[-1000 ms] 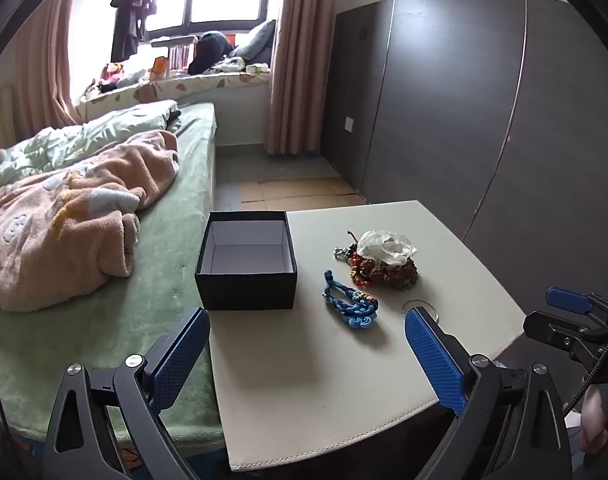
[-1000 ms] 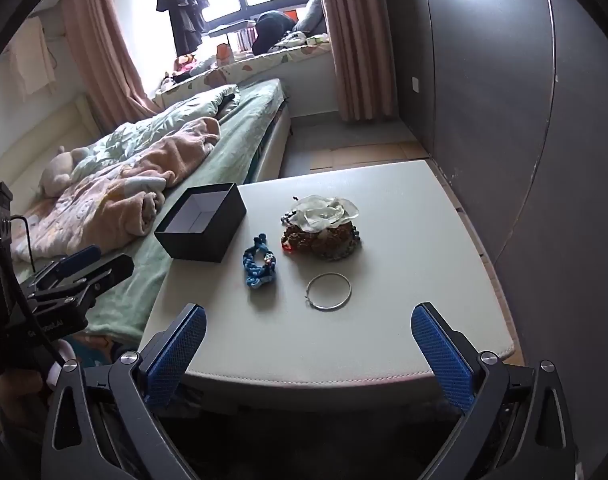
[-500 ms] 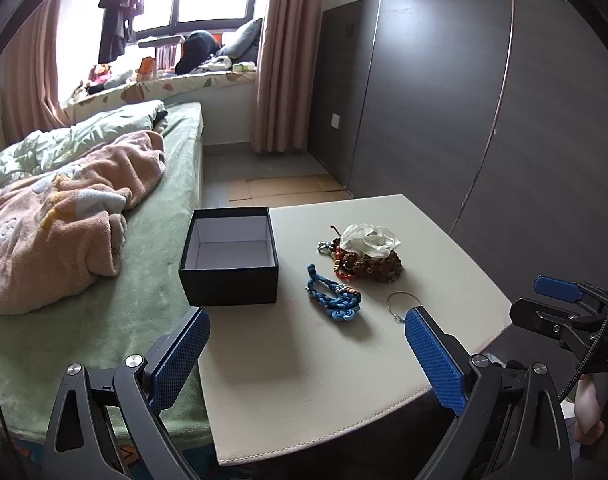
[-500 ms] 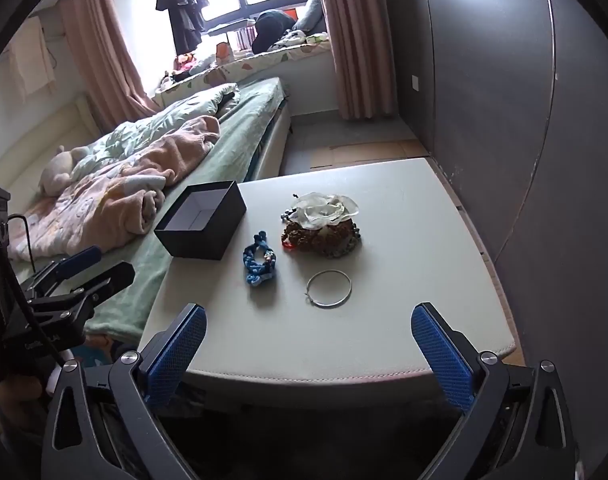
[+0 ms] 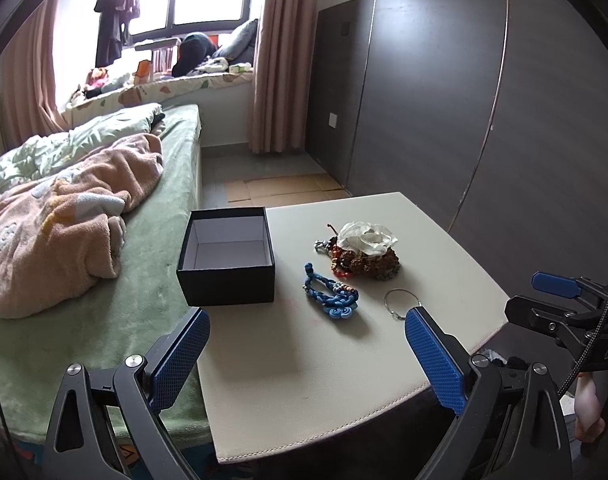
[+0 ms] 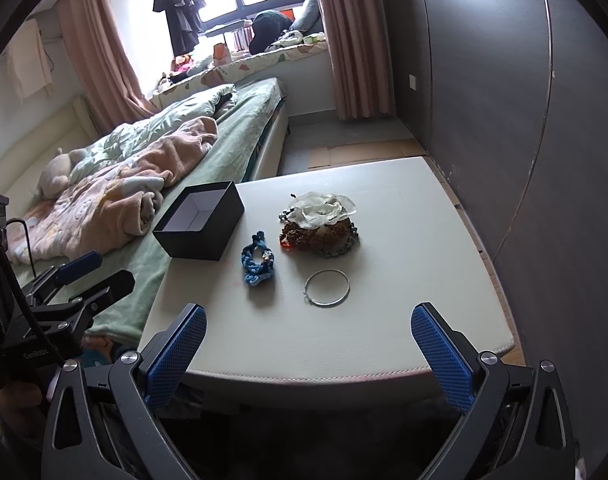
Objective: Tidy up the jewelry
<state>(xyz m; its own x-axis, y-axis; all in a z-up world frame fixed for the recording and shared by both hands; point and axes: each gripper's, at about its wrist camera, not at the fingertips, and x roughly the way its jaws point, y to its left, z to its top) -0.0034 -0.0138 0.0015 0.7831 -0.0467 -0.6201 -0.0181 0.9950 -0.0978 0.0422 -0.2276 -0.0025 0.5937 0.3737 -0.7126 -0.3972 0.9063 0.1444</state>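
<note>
- Matte black box (image 5: 227,256), square, white inside, sits at the pale table's (image 5: 304,360) left edge
- Knotted blue cord bracelet (image 5: 331,294) and thin silver hoop (image 6: 328,287) lie beside a beady brown pile (image 6: 318,232)
- left gripper (image 5: 304,354) and right gripper (image 6: 310,350): both spread wide, holding nothing, short of the jewelry

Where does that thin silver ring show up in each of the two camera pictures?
Left wrist view: silver bangle lies lower right of centre, partly hidden behind a blue tong pad.
Right wrist view: it lies at centre, fully visible.
Shared landmark: the blue braided bracelet just left of it.
</note>
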